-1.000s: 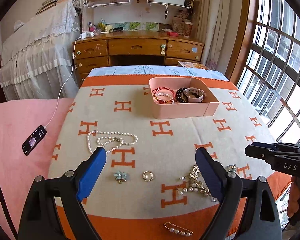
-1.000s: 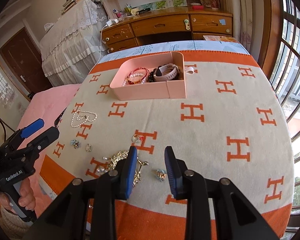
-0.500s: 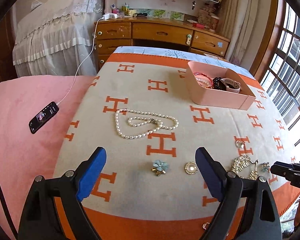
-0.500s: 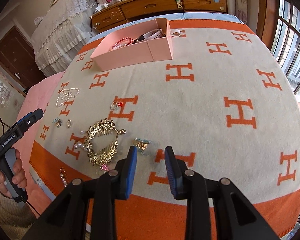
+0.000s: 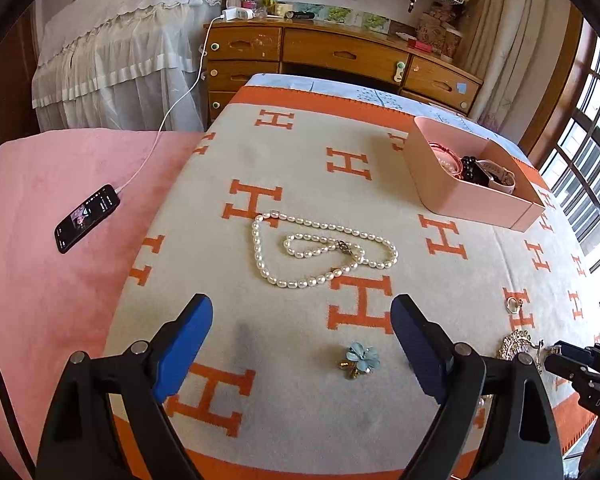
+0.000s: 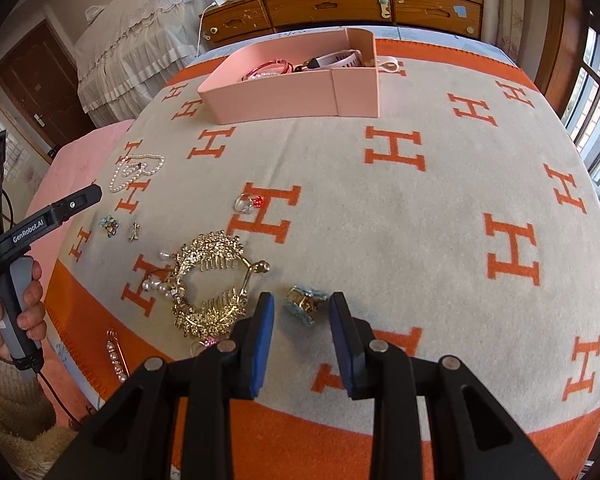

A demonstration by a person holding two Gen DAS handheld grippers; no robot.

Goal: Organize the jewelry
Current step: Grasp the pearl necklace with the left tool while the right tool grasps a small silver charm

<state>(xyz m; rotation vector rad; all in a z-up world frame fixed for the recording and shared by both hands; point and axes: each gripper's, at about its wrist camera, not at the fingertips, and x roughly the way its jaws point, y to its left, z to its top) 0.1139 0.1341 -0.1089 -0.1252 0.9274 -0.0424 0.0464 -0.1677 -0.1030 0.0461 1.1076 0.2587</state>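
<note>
A pearl necklace (image 5: 324, 248) lies coiled on the H-patterned blanket (image 5: 300, 160), just beyond my left gripper (image 5: 302, 320), which stands wide open and empty. A blue flower brooch (image 5: 362, 358) sits near its right finger. The pink box (image 5: 472, 200) holds bracelets and a watch at the far right. My right gripper (image 6: 302, 314) is partly open; a small blue hair clip (image 6: 306, 302) lies on the blanket between its fingertips, and the pads do not press on it. A gold hair comb (image 6: 212, 284) lies left of it, and a ring (image 6: 248, 202) farther off.
A pearl pin (image 6: 116, 354) lies near the blanket's front edge and a small brooch (image 6: 134, 231) beside the flower. A phone (image 5: 88, 218) on its cable rests on the pink cover at left. A wooden desk (image 5: 340, 52) stands behind, windows to the right.
My left gripper swung left and sank, so the pearl necklace now lies straight ahead. My right gripper came down, and the blue clip now sits between its fingertips.
</note>
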